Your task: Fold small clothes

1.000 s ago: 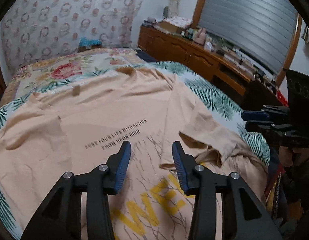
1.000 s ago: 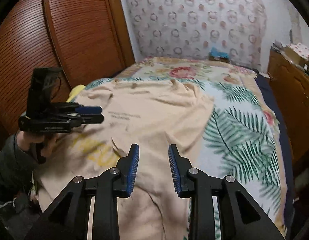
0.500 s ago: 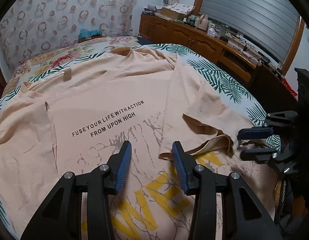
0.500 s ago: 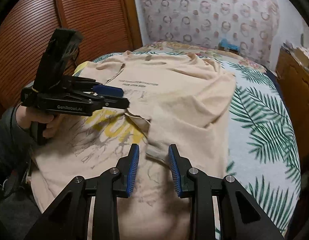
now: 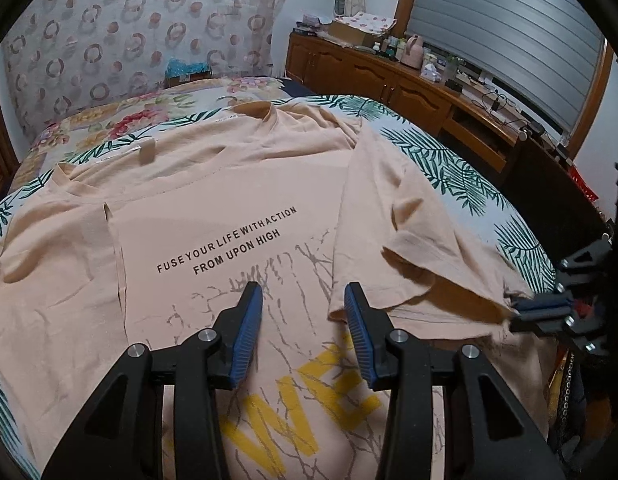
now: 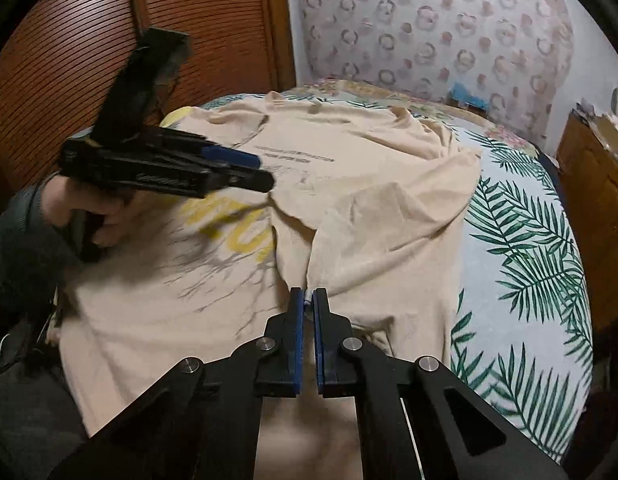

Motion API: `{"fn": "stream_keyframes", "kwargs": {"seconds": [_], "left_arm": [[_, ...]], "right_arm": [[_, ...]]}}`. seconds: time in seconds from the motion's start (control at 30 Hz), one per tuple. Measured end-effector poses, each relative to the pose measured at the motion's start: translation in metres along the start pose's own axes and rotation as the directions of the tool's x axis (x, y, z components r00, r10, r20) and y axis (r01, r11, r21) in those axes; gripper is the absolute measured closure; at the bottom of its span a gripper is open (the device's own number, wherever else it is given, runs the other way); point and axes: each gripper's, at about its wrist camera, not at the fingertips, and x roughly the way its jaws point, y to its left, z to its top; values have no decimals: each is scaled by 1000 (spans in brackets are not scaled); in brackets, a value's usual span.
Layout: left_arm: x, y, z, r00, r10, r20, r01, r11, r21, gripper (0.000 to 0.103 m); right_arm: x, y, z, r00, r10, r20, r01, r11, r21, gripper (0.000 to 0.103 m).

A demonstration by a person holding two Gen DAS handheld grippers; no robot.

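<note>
A peach T-shirt (image 5: 229, 184) with black lettering and a yellow print lies spread front up on the bed. Its right side is folded inward as a flap (image 5: 389, 240). My left gripper (image 5: 303, 292) hovers over the printed middle, open, with nothing between its blue pads; the flap's lower corner lies just beside its right finger. The right wrist view shows it (image 6: 261, 170) from the side, held in a hand. My right gripper (image 6: 308, 294) is shut on the T-shirt's (image 6: 389, 184) flap edge near the hem, the cloth pinched between its pads. It (image 5: 537, 306) shows at the right edge of the left wrist view.
The bed sheet (image 6: 529, 260) has green palm leaves. A wooden dresser (image 5: 389, 80) loaded with small items runs along the right wall. A slatted wooden wardrobe (image 6: 69, 60) stands left of the bed. A person's hand (image 6: 89, 208) and dark sleeve hold the left gripper.
My right gripper moved forward and down to the flap's edge and closed on it. The left gripper stayed open over the print, barely shifting.
</note>
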Motion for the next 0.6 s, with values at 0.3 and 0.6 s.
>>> {"fn": "stream_keyframes", "kwargs": {"seconds": [0.3,0.6], "left_arm": [[17,-14,3,997,-54,-48,55,998,12,59],[17,-42,-3,998,-36,-55,41,995,95,62]], "right_arm": [[-28,-7,-25,998,-60,-36,60,998,10,99],[-36,-28,-27,984,-171,44,165,980,109,65]]}}
